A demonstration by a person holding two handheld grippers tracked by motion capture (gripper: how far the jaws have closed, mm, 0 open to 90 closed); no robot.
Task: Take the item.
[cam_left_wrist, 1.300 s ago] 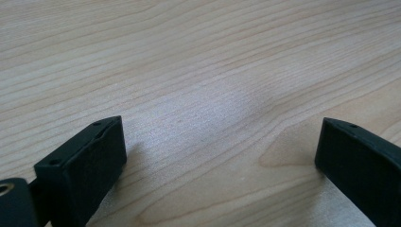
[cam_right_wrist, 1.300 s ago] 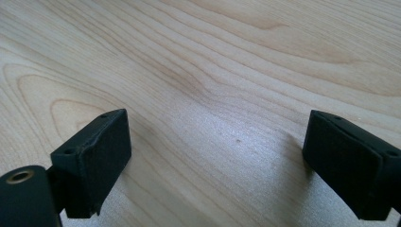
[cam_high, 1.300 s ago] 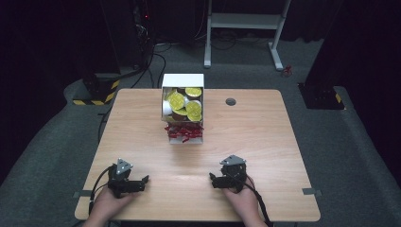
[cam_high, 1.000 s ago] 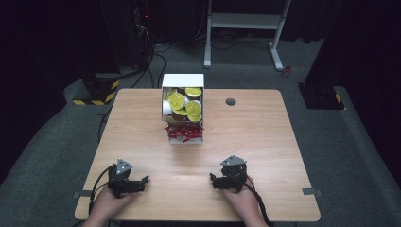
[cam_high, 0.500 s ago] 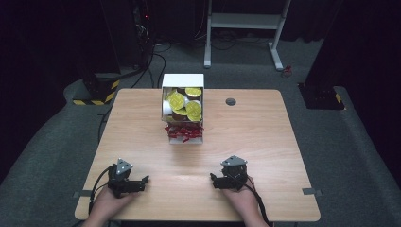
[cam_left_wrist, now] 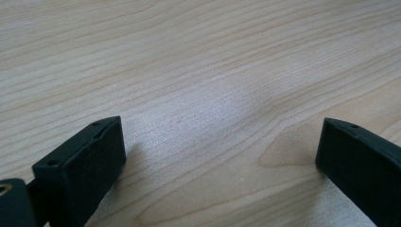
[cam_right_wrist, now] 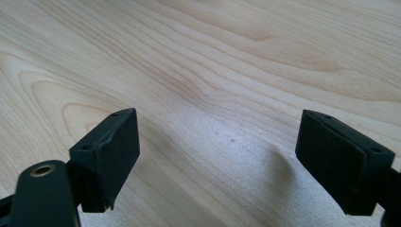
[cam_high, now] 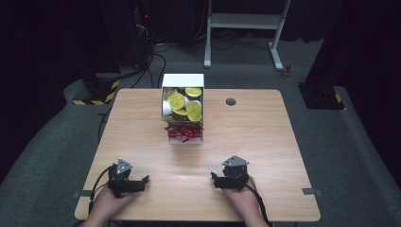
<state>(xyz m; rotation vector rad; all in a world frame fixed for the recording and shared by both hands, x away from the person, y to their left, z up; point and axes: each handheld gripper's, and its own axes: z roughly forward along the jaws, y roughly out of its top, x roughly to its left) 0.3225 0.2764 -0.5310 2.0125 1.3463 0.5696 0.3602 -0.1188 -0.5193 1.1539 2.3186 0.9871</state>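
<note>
High view: a white box (cam_high: 183,111) is seen on the wooden counter (cam_high: 265,137), packed with gold-topped round items (cam_high: 176,100) and with red shredded filler (cam_high: 183,132) spilling at its near end. The left tool (cam_high: 142,180) and right tool (cam_high: 213,179) are held low, well short of the box on its near side, one to either side of it.

Left gripper view: jaws spread wide over bare counter (cam_left_wrist: 198,94); nothing is held.

Right gripper view: jaws likewise wide apart over bare counter (cam_right_wrist: 227,71).

Risk, as judged: the box is light and loosely filled; a one-sided push could slide or tip it and scatter the filler.

The box is recorded from above alone; the jaw gap is told best from the gripper views.
</note>
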